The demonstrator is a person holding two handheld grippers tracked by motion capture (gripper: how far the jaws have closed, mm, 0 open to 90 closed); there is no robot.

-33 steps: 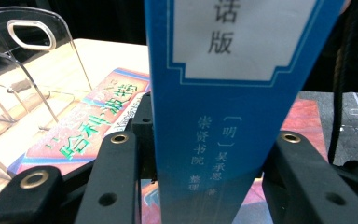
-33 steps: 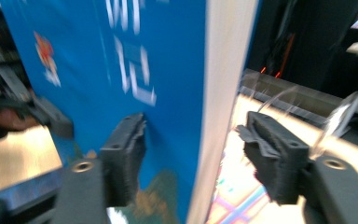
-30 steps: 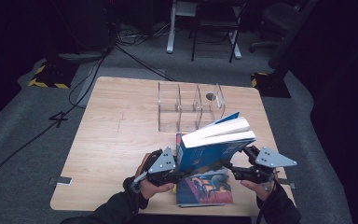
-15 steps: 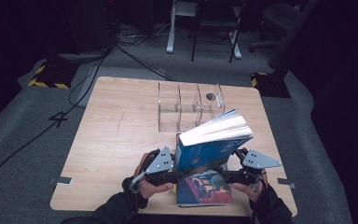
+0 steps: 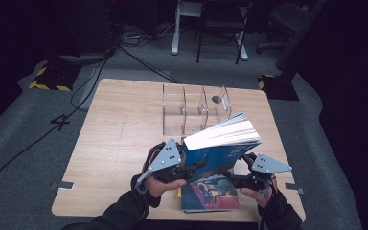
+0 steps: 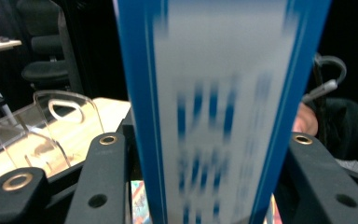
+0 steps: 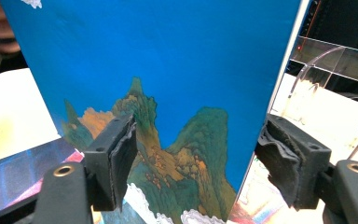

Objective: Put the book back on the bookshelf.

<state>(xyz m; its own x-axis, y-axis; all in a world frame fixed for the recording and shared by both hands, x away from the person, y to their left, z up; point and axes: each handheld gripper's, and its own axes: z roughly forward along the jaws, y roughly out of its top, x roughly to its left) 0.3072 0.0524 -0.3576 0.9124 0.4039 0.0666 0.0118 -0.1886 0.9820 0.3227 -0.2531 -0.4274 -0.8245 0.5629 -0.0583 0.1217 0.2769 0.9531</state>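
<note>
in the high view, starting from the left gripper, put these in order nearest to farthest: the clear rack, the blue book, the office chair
From the left gripper:
1. Blue book, right beside it, tilted up.
2. Clear rack, farther back on the table.
3. Office chair, on the floor beyond the table.

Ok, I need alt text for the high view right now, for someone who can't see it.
A person's two grippers, the left gripper and the right gripper, tilt a thick blue book up off a second book lying flat at the near edge of a wooden table. A clear acrylic divider rack stands behind them.
</note>
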